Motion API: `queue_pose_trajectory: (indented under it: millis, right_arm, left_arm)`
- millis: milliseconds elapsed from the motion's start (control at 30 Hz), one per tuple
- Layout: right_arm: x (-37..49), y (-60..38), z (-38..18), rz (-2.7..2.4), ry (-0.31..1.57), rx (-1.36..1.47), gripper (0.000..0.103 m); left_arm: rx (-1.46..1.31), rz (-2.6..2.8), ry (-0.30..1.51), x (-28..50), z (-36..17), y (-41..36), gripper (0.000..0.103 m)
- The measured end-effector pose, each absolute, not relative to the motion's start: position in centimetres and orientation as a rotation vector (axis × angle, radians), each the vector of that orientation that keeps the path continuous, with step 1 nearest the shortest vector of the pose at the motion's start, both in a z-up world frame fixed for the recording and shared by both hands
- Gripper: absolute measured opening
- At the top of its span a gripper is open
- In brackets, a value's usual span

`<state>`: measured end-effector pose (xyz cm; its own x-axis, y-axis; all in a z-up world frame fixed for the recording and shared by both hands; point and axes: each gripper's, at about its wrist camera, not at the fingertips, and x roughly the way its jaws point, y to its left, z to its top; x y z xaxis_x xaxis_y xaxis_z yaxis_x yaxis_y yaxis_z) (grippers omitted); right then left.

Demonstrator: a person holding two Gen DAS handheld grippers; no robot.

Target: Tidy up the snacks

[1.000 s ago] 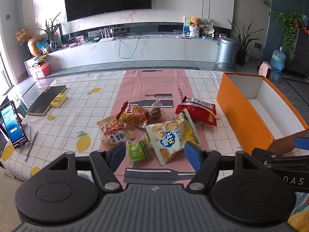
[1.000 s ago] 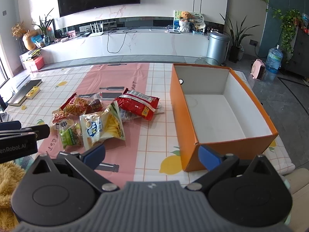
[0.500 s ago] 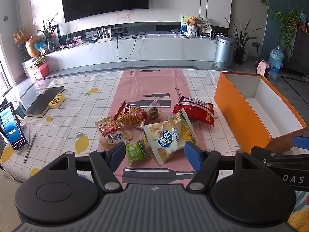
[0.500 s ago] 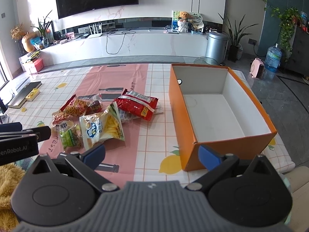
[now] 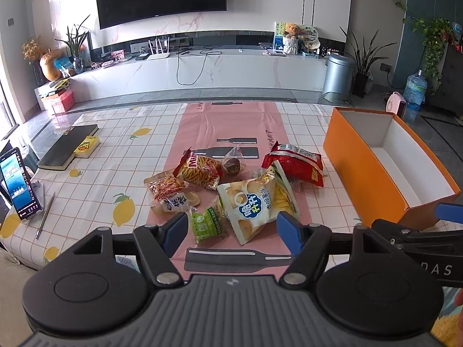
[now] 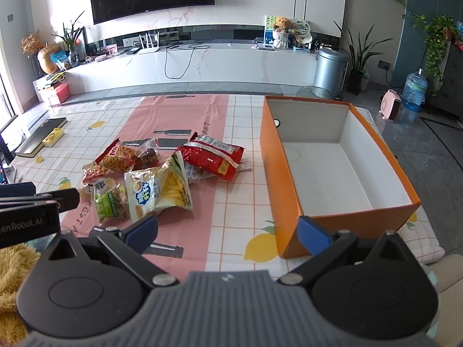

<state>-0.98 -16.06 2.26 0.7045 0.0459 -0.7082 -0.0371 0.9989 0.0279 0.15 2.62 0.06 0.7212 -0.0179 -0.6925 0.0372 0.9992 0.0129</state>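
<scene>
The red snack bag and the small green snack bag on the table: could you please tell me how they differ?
The red snack bag is larger; the small green snack bag is clearly smaller. The red snack bag lies at the pile's far side, nearest the orange box; the green one lies at the near edge, just ahead of the left gripper. Both rest sealed on the pink runner.
</scene>
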Motion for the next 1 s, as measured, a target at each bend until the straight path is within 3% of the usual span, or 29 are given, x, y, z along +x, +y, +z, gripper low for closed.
queue_pose_trajectory:
  millis: [600,767,900,1000]
  right_arm:
    - [-0.4,-15.3,2.0,0.048,0.785,0.006,0.099]
    - [-0.1,-14.9,1.7,0.104,0.739,0.028,0.099]
    - [1.2,-13.9,1.4,0.157,0.726,0.021,0.092]
    - [2.8,-13.2,0.7,0.199,0.737,0.035,0.083]
  left_arm:
    - [0.077,-0.088,0.783,1.0,-0.5,2.9,0.082]
    - [0.100,-0.108,0.785,1.9,-0.9,3.6,0.069]
    - [0.048,-0.141,0.836,3.4,-1.5,4.9,0.059]
    - [0.028,-0.186,0.891,4.9,-2.3,5.7,0.062]
